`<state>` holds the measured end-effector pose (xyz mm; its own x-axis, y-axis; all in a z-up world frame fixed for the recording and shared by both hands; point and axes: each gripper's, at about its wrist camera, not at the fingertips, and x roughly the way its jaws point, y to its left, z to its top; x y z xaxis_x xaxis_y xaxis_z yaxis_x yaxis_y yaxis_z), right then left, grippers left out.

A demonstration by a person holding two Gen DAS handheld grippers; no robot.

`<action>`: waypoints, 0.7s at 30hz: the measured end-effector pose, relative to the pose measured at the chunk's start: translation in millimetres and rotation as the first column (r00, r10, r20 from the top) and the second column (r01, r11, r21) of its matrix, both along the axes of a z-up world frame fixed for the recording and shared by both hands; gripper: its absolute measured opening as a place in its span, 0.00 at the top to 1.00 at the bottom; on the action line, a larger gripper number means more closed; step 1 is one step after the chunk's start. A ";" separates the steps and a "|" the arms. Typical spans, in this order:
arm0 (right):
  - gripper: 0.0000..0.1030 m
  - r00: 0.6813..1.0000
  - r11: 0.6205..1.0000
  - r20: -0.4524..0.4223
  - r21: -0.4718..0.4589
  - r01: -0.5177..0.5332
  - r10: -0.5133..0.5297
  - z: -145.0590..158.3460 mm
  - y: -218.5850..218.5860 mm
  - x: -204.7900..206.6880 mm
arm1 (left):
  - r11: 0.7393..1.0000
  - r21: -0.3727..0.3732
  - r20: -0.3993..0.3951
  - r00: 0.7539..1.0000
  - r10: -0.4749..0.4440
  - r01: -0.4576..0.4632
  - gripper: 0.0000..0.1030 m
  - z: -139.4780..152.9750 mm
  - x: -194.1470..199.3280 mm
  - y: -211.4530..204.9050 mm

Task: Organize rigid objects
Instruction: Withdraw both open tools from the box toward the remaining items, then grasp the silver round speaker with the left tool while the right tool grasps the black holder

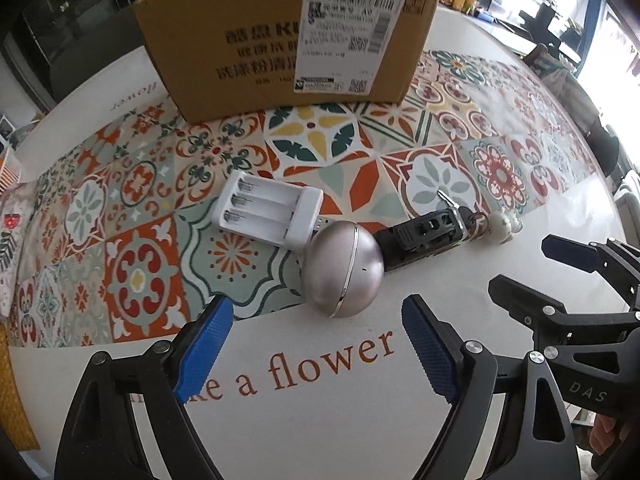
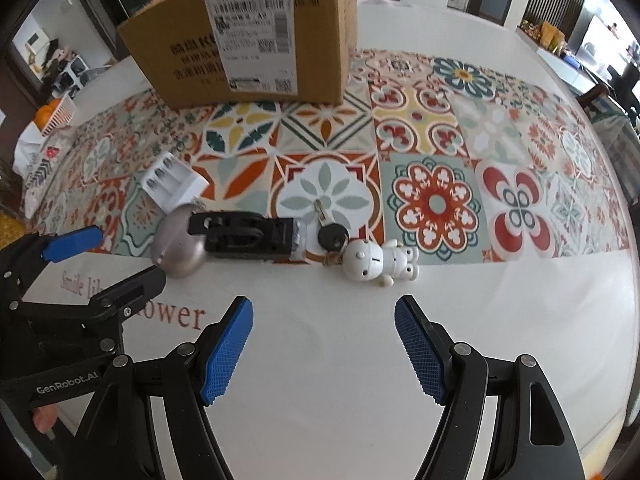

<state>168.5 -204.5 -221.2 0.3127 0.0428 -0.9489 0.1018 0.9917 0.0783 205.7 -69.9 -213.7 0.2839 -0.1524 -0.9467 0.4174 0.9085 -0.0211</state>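
Note:
A silver egg-shaped case (image 1: 343, 268) lies just ahead of my open, empty left gripper (image 1: 318, 350); it also shows in the right wrist view (image 2: 178, 247). A white battery charger (image 1: 269, 210) lies behind it, and shows too in the right wrist view (image 2: 173, 182). A black clip-like block (image 1: 426, 235) touches the case's right side (image 2: 244, 235). A key with a black head (image 2: 330, 232) hangs on a white figurine keychain (image 2: 378, 261), lying ahead of my open, empty right gripper (image 2: 324, 346).
A brown cardboard box (image 1: 288, 40) with a shipping label stands at the back of the round table, also in the right wrist view (image 2: 248, 36). A patterned tile-print runner (image 1: 132, 216) crosses the white table (image 2: 320, 360). Each gripper shows at the edge of the other's view.

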 end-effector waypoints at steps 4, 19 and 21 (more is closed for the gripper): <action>0.29 0.999 1.000 -0.033 0.002 0.007 -0.007 -10.7 -1.5 1.9 | 1.000 -0.001 -0.042 0.999 -0.013 0.013 0.19 -15.4 7.4 -5.0; 0.29 0.997 1.000 -0.082 -0.008 0.015 -0.016 -26.9 -4.3 11.1 | 1.000 -0.003 -0.088 0.996 -0.023 0.023 0.34 -39.3 26.2 -16.1; 0.29 0.996 1.000 -0.083 -0.008 0.017 -0.018 -27.1 -5.6 10.8 | 1.000 -0.001 -0.082 0.996 -0.024 0.024 0.35 -40.0 27.9 -19.4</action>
